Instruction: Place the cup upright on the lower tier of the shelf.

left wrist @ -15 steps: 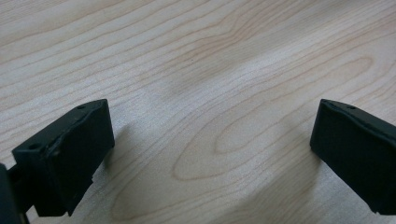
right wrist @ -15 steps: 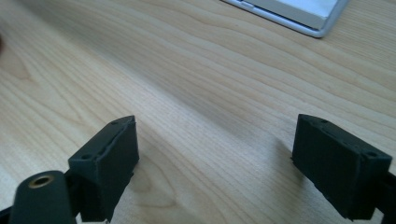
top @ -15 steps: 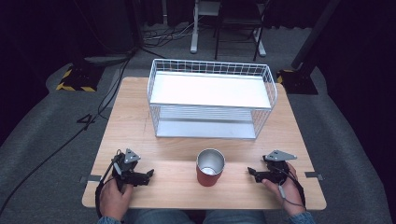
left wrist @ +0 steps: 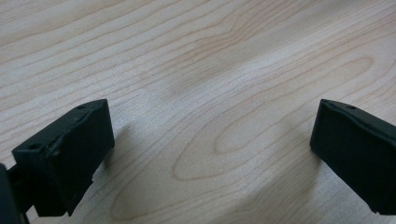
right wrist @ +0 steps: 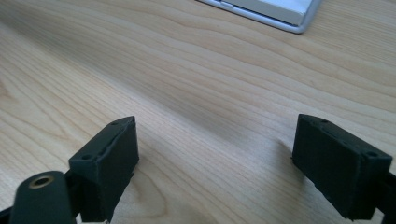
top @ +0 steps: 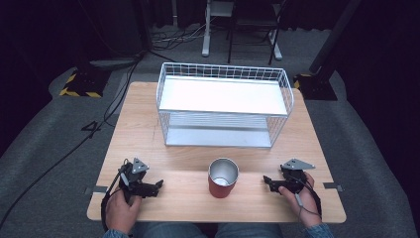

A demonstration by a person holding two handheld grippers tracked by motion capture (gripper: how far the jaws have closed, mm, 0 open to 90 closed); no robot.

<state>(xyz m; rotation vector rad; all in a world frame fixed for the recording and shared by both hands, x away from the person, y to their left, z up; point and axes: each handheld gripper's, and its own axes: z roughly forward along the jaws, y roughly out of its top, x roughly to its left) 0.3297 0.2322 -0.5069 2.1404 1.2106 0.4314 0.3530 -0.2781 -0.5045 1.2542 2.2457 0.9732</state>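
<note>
Wooden worktop [top: 148,124]: white wire basket shelf [top: 224,101] at far middle, two tiers, upright. Red metal cup [top: 223,178] upright, open top, near front edge at centre, apart from both grippers. Left gripper [top: 157,184] near front left corner, on worktop, jaws spread wide, holding nothing. Right gripper [top: 266,180] near front right corner, jaws likewise wide apart, empty. Both point inward toward cup.

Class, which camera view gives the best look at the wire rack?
The high view: the whole wire rack stands behind the red cup on the table. The right gripper view catches just a corner of its base; the left gripper view faces bare wood.
</note>
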